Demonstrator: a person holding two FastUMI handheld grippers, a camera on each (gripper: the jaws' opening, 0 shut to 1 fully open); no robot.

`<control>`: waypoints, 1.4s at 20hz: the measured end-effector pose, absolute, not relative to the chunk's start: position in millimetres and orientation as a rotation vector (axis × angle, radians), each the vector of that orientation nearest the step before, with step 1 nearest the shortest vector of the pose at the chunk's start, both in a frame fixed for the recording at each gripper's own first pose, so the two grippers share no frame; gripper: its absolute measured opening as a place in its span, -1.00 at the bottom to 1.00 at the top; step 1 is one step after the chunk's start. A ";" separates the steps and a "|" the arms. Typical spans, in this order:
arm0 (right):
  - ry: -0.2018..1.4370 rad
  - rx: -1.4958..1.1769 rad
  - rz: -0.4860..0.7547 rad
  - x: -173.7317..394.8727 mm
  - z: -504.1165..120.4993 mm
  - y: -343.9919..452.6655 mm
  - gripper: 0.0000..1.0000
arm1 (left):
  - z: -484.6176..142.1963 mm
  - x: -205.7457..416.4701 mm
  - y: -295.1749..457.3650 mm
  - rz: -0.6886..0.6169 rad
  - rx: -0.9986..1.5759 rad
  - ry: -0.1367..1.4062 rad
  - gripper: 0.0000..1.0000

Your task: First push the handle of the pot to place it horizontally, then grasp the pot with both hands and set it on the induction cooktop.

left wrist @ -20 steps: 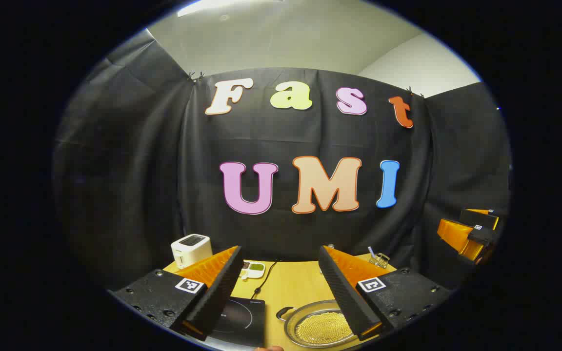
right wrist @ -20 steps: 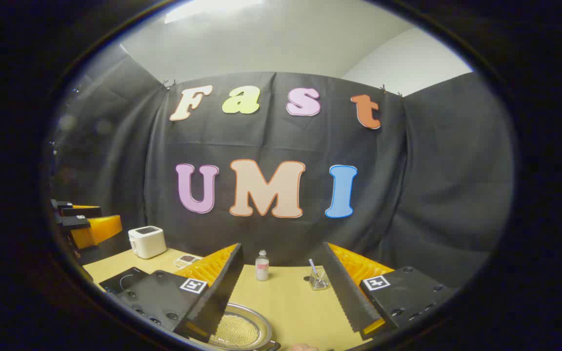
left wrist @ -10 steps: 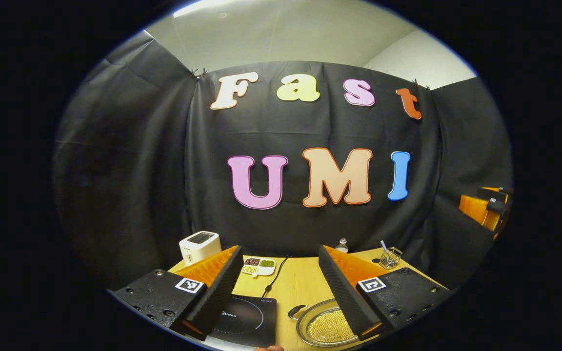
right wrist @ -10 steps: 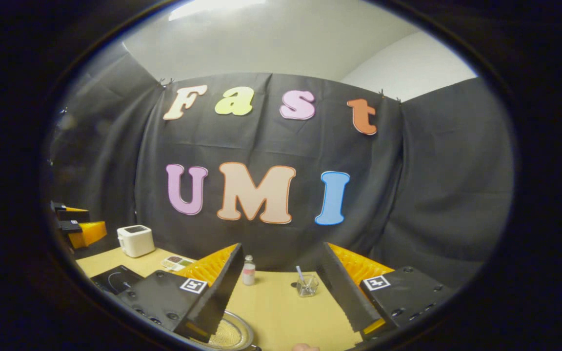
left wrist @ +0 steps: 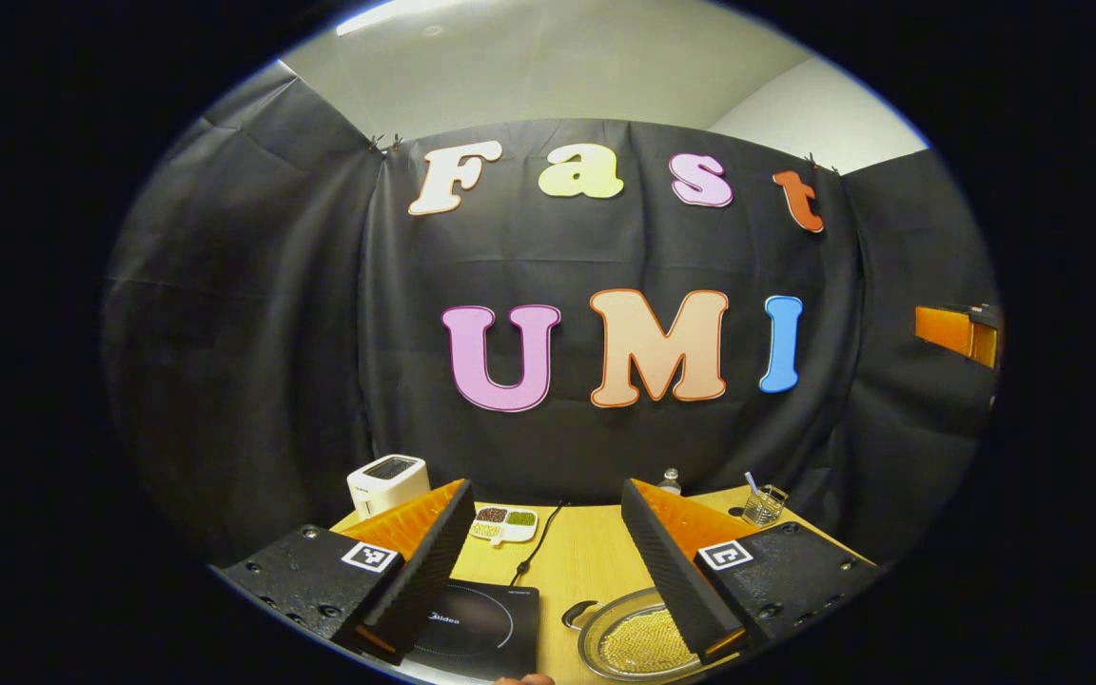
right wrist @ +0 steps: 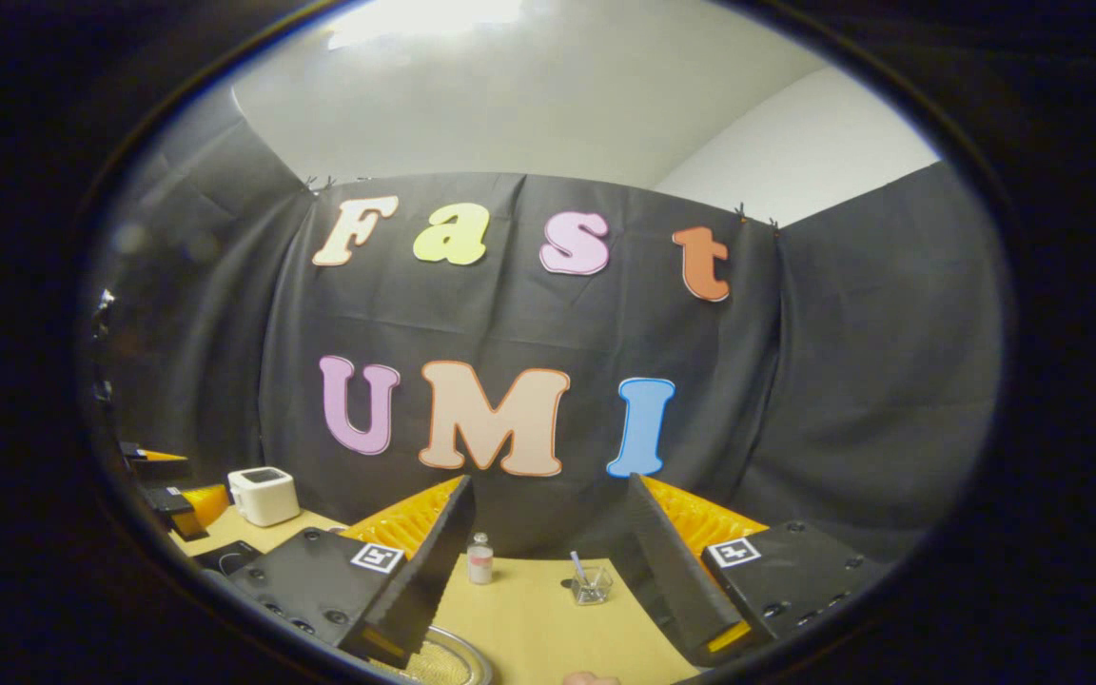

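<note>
At the bottom of the left gripper view, the left tongs (left wrist: 538, 571) hang above the wooden counter (left wrist: 586, 552) with their fingers spread wide and nothing between them. Low in the frame, right of centre, the pot (left wrist: 638, 642) rests on the counter: a shallow metal vessel filled with small yellowish beads, partly hidden behind the right-hand finger. Its dark handle (left wrist: 578, 614) sticks out from the rim toward the left. Just left of the pot, close beside it but apart, lies the black induction cooktop (left wrist: 481, 626), its near corner covered by the left-hand finger. A black cable (left wrist: 534, 542) runs from the cooktop toward the back of the counter. Along the back edge stand a white toaster (left wrist: 388, 483) at the left, a small divided dish (left wrist: 503, 521) with dark and green contents beside it, a little bottle (left wrist: 668, 479) near the middle, and a clear holder (left wrist: 763, 504) with a stick in it at the right. At the far right edge, well above the counter, part of the right tongs (left wrist: 957, 333) shows.

In the right gripper view, the right tongs (right wrist: 543, 576) are likewise released, fingers wide apart and empty, pointing toward the cloth wall. The pot's rim and beads peek in at the bottom edge, below the left-hand finger. The bottle and the holder stand between the fingers farther back. At the lower left sit the toaster and, just in front of it, what seems to be a corner of the cooktop, dim there. The left tongs show at the left edge.
</note>
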State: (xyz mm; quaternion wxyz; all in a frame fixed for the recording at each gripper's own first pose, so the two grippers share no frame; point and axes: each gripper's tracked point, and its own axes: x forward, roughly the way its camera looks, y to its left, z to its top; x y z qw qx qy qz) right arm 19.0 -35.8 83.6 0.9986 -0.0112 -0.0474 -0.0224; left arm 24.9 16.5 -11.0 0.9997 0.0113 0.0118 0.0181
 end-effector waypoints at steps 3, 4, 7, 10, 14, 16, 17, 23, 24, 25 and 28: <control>-0.076 -0.037 -0.040 19.7 69.0 -33.3 0.99 | -6.7 24.4 21.6 0.048 0.033 0.014 0.97; -0.068 -0.050 -0.033 17.6 62.9 -31.3 0.93 | -6.3 24.1 22.3 0.050 0.035 0.012 0.97; -0.041 -0.066 -0.018 13.7 47.8 -23.0 0.99 | -1.5 24.1 22.6 0.052 0.023 0.010 0.97; -0.013 -0.059 -0.022 12.3 33.1 -19.7 0.69 | 5.5 22.8 21.9 0.052 0.016 0.002 0.97; 0.022 -0.055 -0.018 8.6 17.5 -10.6 -0.16 | 16.2 23.1 19.1 0.045 0.026 -0.018 0.98; 0.031 -0.036 -0.045 8.0 11.8 -14.8 -0.71 | 20.0 23.1 17.2 0.041 0.016 -0.025 0.98; 0.040 -0.020 -0.042 8.4 7.8 -12.9 -0.85 | 22.3 23.2 17.2 0.041 0.013 -0.028 0.98; 0.146 -0.022 0.013 0.9 -53.0 4.6 -0.94 | 25.7 24.7 21.1 0.051 0.013 -0.035 0.97; 0.175 -0.023 0.023 -2.6 -69.3 7.7 -0.93 | 26.6 24.9 21.7 0.054 0.013 -0.035 0.97; 0.206 -0.024 0.031 -7.4 -84.5 9.8 -0.92 | 27.2 25.6 22.7 0.057 0.014 -0.035 0.96; 0.306 -0.039 0.059 -18.5 -135.3 18.0 -0.94 | 31.7 25.8 27.0 0.068 0.021 -0.044 0.97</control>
